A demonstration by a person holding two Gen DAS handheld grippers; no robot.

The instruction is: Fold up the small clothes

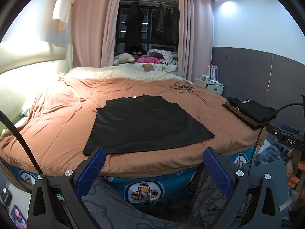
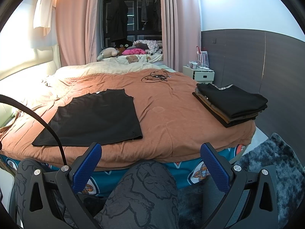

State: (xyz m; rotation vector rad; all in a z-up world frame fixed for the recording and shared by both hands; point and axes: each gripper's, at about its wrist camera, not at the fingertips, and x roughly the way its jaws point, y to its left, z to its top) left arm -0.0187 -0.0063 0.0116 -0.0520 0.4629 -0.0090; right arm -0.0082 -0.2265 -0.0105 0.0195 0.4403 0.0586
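Note:
A black sleeveless top (image 1: 144,124) lies spread flat on the orange-brown bedspread (image 1: 57,126), hem toward me; it also shows in the right wrist view (image 2: 95,118). A stack of folded dark and brown clothes (image 2: 230,103) sits at the bed's right edge, also seen in the left wrist view (image 1: 249,114). My left gripper (image 1: 154,155) is open and empty, held just in front of the top's hem, off the bed's near edge. My right gripper (image 2: 151,151) is open and empty, in front of the bed, right of the top.
A tangle of dark cables (image 2: 155,77) lies on the far part of the bed. A white nightstand (image 2: 199,74) stands at the right by the grey wall. A shaggy grey rug (image 2: 276,164) covers the floor at right. The person's leg in grey patterned trousers (image 2: 141,196) is below the grippers.

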